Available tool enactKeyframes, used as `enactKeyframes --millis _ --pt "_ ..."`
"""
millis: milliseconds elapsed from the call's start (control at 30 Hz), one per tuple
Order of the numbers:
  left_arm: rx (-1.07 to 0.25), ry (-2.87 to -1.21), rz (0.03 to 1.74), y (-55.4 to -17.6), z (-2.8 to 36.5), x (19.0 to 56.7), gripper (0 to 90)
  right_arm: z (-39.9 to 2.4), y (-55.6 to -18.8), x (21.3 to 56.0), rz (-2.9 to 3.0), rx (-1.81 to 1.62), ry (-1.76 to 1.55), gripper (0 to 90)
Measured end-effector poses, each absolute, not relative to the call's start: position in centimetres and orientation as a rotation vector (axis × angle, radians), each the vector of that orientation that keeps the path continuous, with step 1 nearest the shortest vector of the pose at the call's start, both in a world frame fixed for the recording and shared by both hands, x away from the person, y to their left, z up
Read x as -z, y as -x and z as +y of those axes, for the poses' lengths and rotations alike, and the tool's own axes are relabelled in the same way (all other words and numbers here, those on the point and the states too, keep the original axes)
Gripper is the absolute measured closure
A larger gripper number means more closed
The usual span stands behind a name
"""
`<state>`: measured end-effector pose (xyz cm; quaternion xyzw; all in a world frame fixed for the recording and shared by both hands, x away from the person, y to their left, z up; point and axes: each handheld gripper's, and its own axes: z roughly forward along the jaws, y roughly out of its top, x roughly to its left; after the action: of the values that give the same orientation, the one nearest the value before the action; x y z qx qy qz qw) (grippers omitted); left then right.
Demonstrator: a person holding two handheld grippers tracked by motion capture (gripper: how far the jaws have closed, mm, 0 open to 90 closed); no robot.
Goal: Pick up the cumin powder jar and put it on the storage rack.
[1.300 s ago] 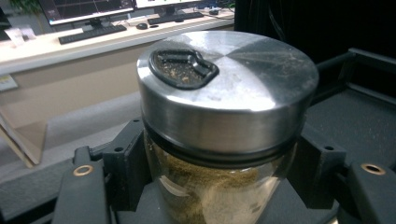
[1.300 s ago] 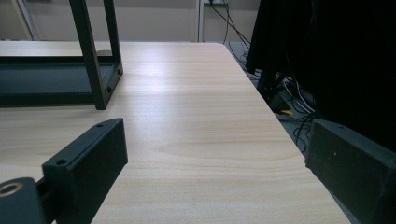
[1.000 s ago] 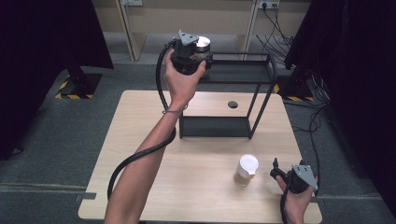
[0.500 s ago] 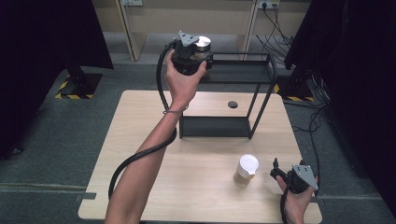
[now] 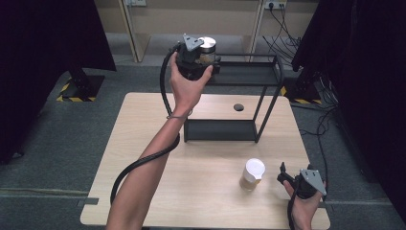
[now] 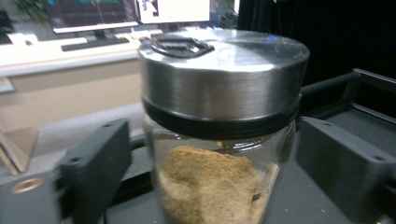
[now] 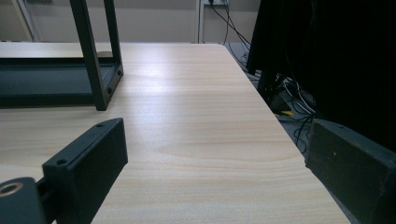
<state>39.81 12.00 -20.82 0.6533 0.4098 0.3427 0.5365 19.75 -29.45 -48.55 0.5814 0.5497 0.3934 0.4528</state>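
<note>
Glass jar with a brushed-steel lid and brown powder inside [image 6: 219, 126] stands on the top shelf of the black metal rack [image 5: 249, 74], between the left gripper [image 5: 201, 60] jaws, which have just been opening and now stand clear of the glass. Draw straight back, level, so neither jaw clips the jar. Right gripper [image 5: 286, 177] jaws gape wide over the wooden tabletop [image 7: 196, 121].

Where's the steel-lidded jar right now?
The steel-lidded jar stands on the black rack's top shelf at its left end, far side of the table, between the just-opened fingers of the left gripper.
</note>
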Motion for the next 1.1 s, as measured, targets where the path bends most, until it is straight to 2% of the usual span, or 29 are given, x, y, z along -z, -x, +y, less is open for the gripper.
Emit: enactKeyframes --millis 133,667,1100 --pt "-0.803 -1.536 0.949 -39.4 12.6 21.1 1.0 -29.4 -19.8 48.6 1.358 -0.97 -1.435 6.0" --pt "-0.81 -1.501 0.813 -36.2 14.6 22.3 1.3 -29.4 -19.7 48.6 1.356 -0.969 -1.429 5.9" --pt "-0.83 -1.504 0.762 -34.8 14.6 23.1 1.7 -29.4 -19.7 48.6 1.36 -0.966 -1.428 5.9"
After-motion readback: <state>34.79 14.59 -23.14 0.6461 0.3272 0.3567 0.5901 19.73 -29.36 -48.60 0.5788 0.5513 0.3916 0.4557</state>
